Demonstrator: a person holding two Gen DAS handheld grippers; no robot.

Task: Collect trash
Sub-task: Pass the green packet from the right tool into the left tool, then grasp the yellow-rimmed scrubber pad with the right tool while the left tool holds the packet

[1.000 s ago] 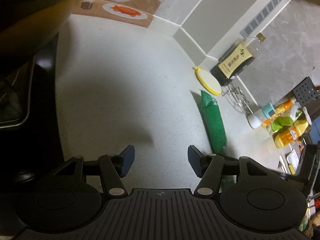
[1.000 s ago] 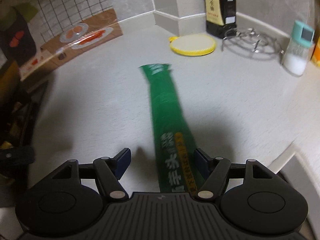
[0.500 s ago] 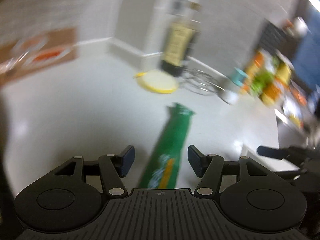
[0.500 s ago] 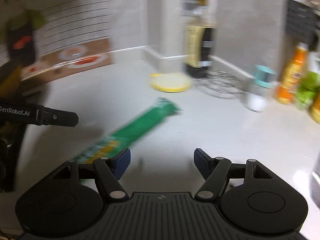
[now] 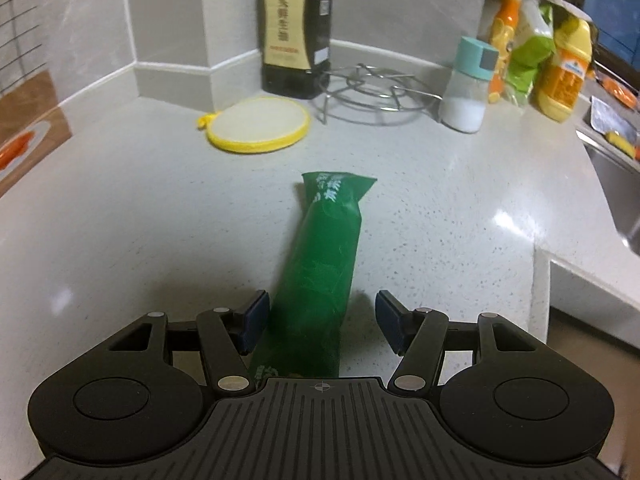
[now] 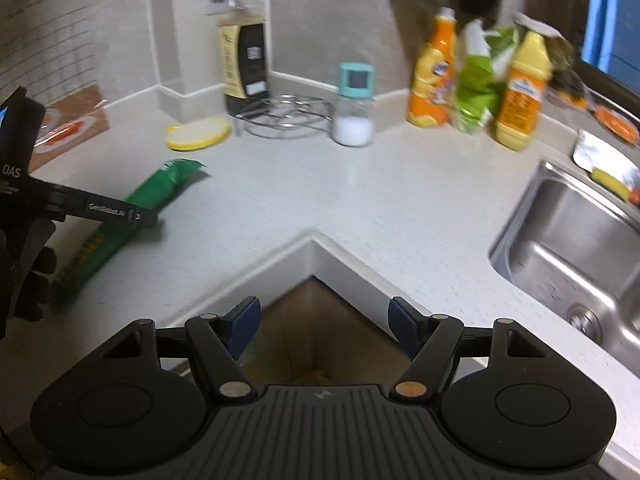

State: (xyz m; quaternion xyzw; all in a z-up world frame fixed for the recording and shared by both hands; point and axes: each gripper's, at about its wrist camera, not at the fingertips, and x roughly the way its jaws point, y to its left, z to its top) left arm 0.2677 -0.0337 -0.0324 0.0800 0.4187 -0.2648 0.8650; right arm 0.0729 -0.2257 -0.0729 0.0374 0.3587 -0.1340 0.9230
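A long green plastic packet [image 5: 320,264] lies on the pale countertop [image 5: 120,220], running away from me. My left gripper [image 5: 320,316] is open and straddles the packet's near end, the packet close to the left finger. In the right wrist view the same packet [image 6: 132,216] lies at the left, with the left gripper's body [image 6: 24,208] above its near end. My right gripper [image 6: 324,324] is open and empty, off the counter over the inner corner of its edge, above a brown cardboard box [image 6: 320,344].
At the back stand a dark sauce bottle [image 5: 296,28], a yellow round pad [image 5: 256,124], a wire trivet [image 5: 376,92] and a salt shaker [image 5: 468,88]. Orange, green and yellow bottles [image 6: 476,80] stand further right. A steel sink [image 6: 576,256] is at the right.
The left gripper swung over from the stove side and now straddles the packet. The right gripper drew back off the packet to the counter's inner corner. Both stayed open.
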